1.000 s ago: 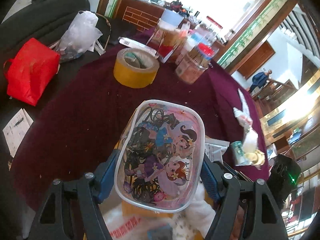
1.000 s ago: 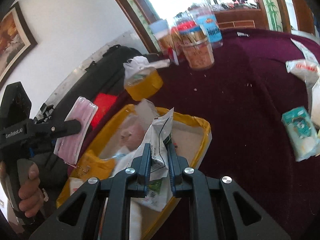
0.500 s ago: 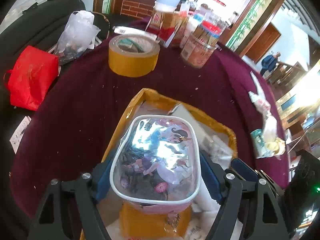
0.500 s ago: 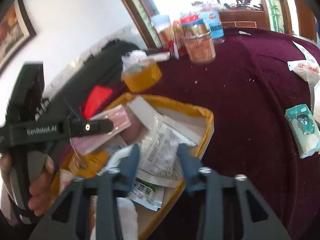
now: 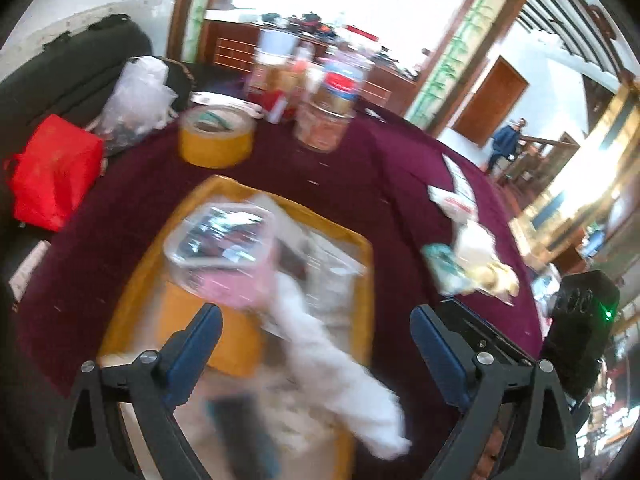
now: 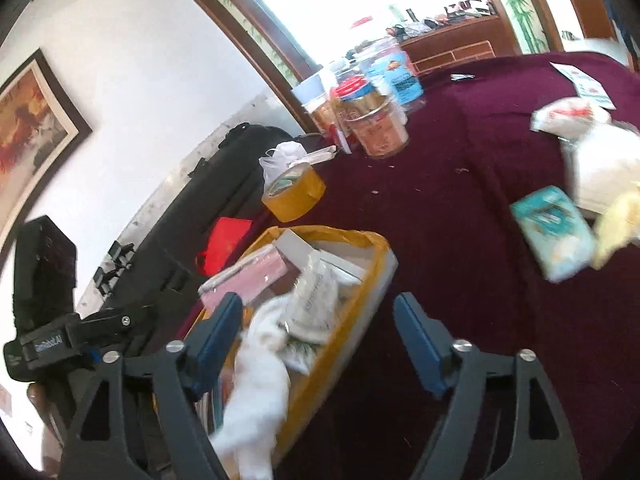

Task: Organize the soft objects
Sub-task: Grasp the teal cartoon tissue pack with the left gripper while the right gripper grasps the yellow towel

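A yellow-rimmed box [image 5: 362,256] [image 6: 382,254] sits on the maroon tablecloth, full of soft goods. On its near-left side lies a clear pink cartoon pouch [image 5: 224,248] [image 6: 248,276]. A white printed packet [image 6: 316,300] rests in the middle, and a white fluffy cloth [image 5: 332,360] [image 6: 260,376] hangs over the near end. My left gripper [image 5: 312,320] is above the near end, its jaws opening, gripping nothing. My right gripper [image 6: 318,312] is over the box's right rim. Its jaws are opening too, with no pad touching anything.
A yellow tape roll [image 5: 216,136] [image 6: 294,192] and several jars [image 5: 324,120] [image 6: 376,128] stand beyond the box. A teal tissue pack [image 5: 440,264] [image 6: 552,232] and white packets [image 6: 600,160] lie to the right. A red bag [image 5: 52,168] sits off the table's left.
The left gripper let go of the cartoon pouch, which now lies in the box, and drew back. The right gripper released the white packet into the box and its jaws spread wide.
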`<state>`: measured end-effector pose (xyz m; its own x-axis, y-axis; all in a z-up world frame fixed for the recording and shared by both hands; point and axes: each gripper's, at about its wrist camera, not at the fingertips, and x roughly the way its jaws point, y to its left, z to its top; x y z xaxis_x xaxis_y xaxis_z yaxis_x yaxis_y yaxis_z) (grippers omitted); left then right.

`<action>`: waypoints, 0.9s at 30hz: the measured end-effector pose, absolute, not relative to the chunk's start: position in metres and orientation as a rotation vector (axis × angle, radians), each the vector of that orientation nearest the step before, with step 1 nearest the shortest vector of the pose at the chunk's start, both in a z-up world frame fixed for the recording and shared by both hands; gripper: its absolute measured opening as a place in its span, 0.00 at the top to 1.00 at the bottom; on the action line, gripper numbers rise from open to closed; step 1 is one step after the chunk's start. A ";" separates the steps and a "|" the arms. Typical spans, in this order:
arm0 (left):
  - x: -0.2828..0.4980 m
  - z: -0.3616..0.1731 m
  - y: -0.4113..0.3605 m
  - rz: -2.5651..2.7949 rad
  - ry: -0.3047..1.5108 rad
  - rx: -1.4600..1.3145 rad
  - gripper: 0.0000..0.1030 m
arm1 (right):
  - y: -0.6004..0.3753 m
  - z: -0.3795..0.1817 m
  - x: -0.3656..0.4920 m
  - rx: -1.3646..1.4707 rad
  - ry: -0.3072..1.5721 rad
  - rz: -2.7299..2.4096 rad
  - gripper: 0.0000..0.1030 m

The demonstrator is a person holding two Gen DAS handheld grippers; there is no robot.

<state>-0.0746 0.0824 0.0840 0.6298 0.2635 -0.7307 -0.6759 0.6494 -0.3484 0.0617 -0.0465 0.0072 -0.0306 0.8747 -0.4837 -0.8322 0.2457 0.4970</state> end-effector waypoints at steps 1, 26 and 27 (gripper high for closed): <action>-0.069 0.085 0.075 0.565 0.699 -0.660 0.06 | -0.058 0.009 0.065 0.072 0.841 1.374 0.23; 0.037 0.074 0.006 0.476 0.843 -0.656 0.06 | -0.159 -0.042 0.292 0.349 1.085 0.622 0.49; 0.041 0.072 0.007 0.473 0.849 -0.665 0.06 | -0.157 -0.044 0.289 0.337 1.057 0.618 0.51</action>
<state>0.0408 0.0072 0.0715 0.5796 0.1195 -0.8061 -0.6222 0.7037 -0.3430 0.2888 -0.1574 -0.0435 0.3460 0.6204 -0.7038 -0.3096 0.7836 0.5386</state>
